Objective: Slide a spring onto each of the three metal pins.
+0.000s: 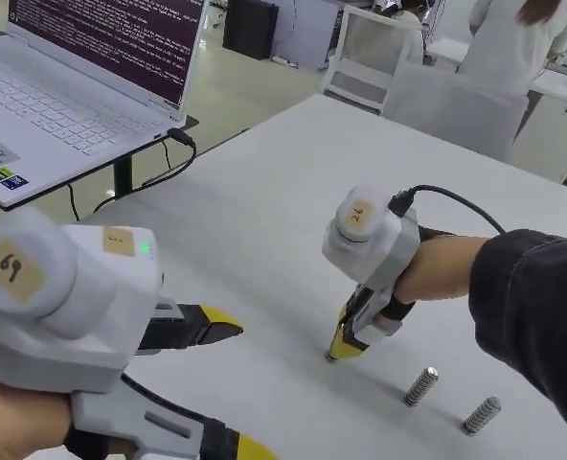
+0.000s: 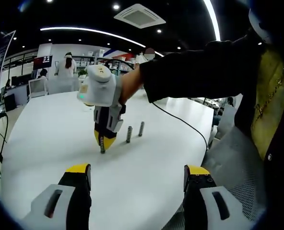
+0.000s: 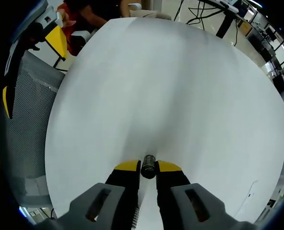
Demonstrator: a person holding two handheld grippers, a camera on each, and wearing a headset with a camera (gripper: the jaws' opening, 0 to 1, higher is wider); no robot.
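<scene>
A white bench fills most of the head view. Beyond its far left edge an open laptop sits on a dark stand, with a black cable hanging beside it. Behind the bench stand a white chair and a person in a white coat. The left gripper view shows a ceiling vent.
</scene>
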